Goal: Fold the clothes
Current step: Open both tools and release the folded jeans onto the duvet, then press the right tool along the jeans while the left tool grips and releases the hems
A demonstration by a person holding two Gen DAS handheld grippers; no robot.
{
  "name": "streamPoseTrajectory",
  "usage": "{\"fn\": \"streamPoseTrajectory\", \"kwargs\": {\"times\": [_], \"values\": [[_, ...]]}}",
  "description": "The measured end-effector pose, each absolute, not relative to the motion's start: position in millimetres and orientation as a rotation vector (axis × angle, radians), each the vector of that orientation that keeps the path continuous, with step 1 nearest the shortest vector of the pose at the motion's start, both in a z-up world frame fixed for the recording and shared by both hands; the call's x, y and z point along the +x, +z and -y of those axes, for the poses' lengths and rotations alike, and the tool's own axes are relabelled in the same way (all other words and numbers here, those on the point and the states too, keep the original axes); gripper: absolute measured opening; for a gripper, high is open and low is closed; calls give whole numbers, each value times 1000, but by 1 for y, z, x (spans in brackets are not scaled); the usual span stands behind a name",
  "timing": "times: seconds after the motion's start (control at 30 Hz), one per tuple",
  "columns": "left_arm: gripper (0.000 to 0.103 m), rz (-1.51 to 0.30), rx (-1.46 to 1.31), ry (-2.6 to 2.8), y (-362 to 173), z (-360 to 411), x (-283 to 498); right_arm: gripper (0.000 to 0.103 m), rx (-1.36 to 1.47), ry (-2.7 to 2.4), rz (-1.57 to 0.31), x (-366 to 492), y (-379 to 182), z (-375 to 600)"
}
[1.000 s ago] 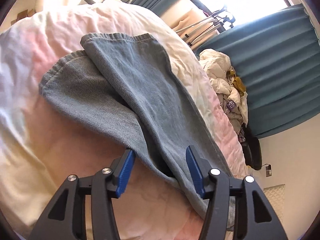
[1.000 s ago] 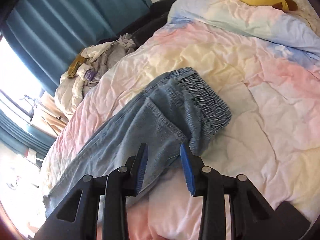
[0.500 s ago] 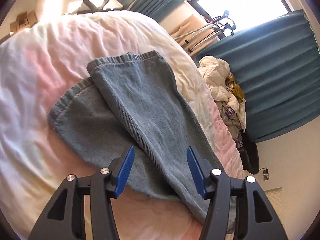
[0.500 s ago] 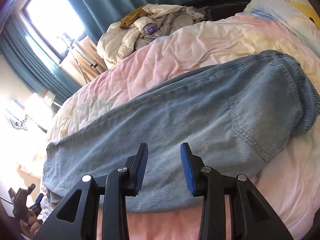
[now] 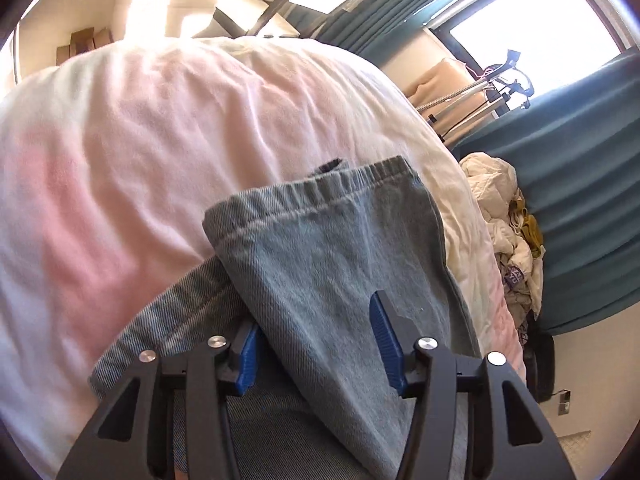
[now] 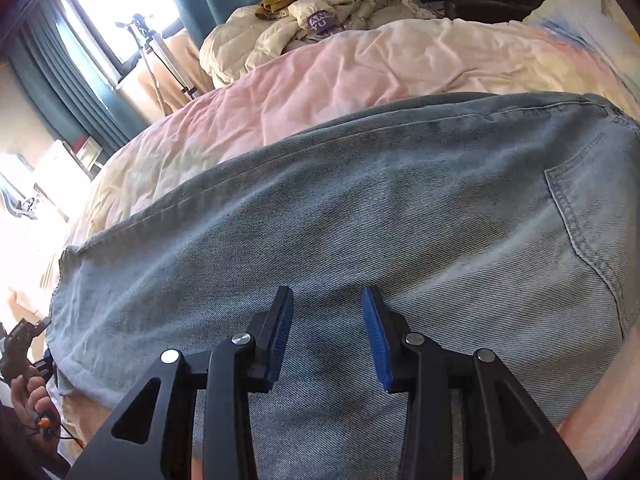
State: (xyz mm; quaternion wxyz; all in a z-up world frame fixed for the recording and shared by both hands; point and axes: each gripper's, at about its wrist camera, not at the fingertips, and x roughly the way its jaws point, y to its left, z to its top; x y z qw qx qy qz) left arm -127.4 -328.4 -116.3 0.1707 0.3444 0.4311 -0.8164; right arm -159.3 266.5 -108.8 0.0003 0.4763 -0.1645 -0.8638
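A pair of light blue jeans [image 6: 360, 220] lies lengthwise across the pastel duvet [image 6: 360, 72], its back pocket [image 6: 580, 220] to the right. In the left wrist view the two legs overlap, and the hem [image 5: 328, 188] of the upper leg points away from me. My left gripper [image 5: 316, 340] is open and straddles the upper leg; its left pad [image 5: 248, 356] is partly tucked under the denim edge. My right gripper [image 6: 326, 328] is open just above the middle of the jeans, with nothing between its fingers.
A pile of pale crumpled clothes [image 6: 320, 20] sits beyond the far side of the bed, also in the left wrist view as the clothes pile [image 5: 504, 220]. Teal curtains [image 5: 580, 200] and a tripod [image 6: 160, 52] stand by the window. A person's hand [image 6: 28, 392] shows at lower left.
My left gripper has moved forward over the legs toward the hems, so denim now lies between its fingers. My right gripper has dropped closer to the jeans' middle.
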Motion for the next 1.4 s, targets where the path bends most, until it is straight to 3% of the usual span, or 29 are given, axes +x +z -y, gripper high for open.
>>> {"fn": "streamPoseTrajectory", "kwargs": {"times": [0.07, 0.13, 0.27, 0.5, 0.63, 0.93, 1.17, 1.3, 1.4], "values": [[12, -1219, 935, -2325, -119, 331, -124, 36, 1511, -2719, 459, -160, -113, -260], [6, -1226, 900, -2336, -114, 331, -119, 38, 1519, -2729, 413, -161, -114, -256], [4, -1200, 768, -2420, -91, 328, -102, 39, 1515, -2729, 403, -158, -112, -255], [4, -1343, 628, -2415, -66, 331, -60, 39, 1501, -2733, 398, -144, -105, -256], [4, -1427, 654, -2309, -70, 334, -38, 39, 1484, -2720, 403, -135, -99, -253], [4, -1630, 914, -1920, -137, 342, -22, 39, 1497, -2729, 408, -132, -101, -253], [5, -1677, 932, -1913, -136, 336, -21, 39, 1501, -2723, 427, -135, -106, -258], [13, -1699, 943, -1913, -134, 333, -20, 39, 1499, -2710, 460, -136, -106, -261], [34, -1738, 958, -1977, -125, 317, -16, 39, 1498, -2703, 476, -135, -105, -263]]}}
